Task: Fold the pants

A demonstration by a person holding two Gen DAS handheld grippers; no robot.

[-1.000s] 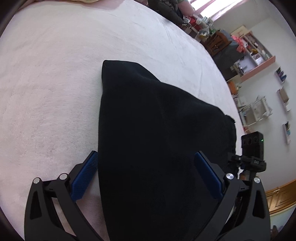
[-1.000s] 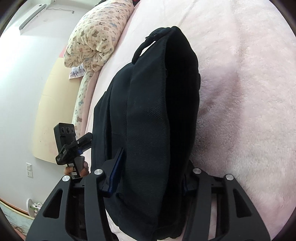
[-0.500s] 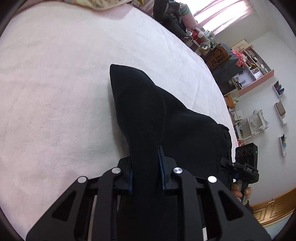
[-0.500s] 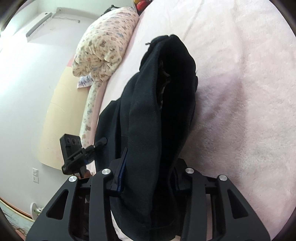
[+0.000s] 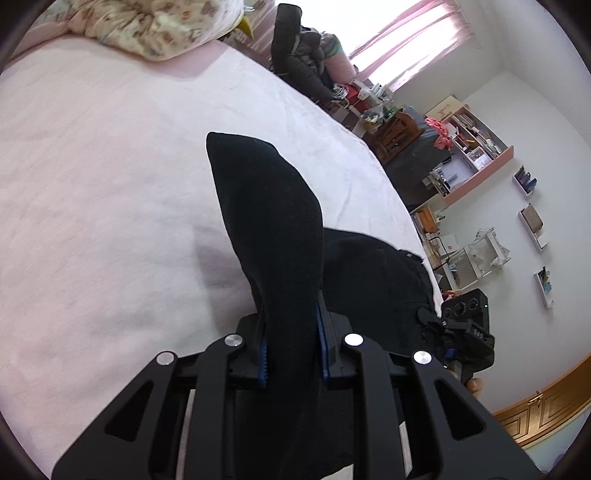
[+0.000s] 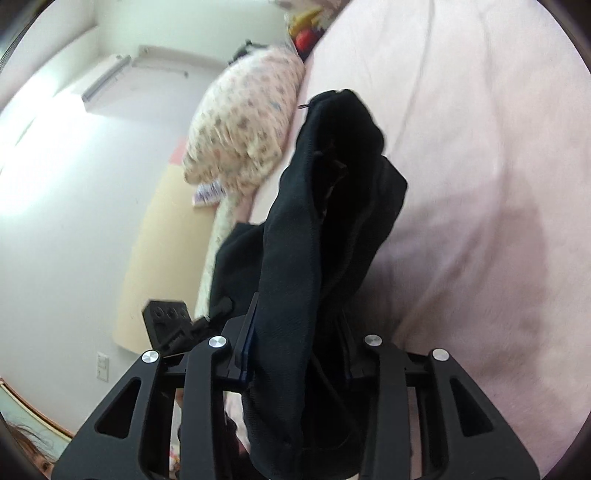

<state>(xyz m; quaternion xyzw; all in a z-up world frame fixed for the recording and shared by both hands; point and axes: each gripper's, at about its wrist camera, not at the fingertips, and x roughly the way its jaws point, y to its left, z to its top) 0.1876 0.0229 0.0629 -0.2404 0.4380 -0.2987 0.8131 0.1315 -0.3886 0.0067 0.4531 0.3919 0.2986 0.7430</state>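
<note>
The black pants (image 5: 273, 221) hang over a pink bed (image 5: 92, 184). My left gripper (image 5: 291, 347) is shut on a fold of the pants, and the cloth rises in a point ahead of it. My right gripper (image 6: 299, 354) is shut on a thick bunch of the same pants (image 6: 332, 206), lifted off the bed. Each gripper shows in the other's view, the right one (image 5: 465, 332) at the lower right and the left one (image 6: 173, 325) at the lower left.
A patterned quilt roll (image 5: 155, 26) lies at the head of the bed and shows again in the right wrist view (image 6: 243, 122). A cluttered desk and shelves (image 5: 454, 155) stand past the bed's far edge. A white wall with an air conditioner (image 6: 110, 77) is on the left.
My left gripper closed on the pants; it was open around them a second ago. Both grippers have risen, lifting the cloth off the bed. The right grip has stayed shut.
</note>
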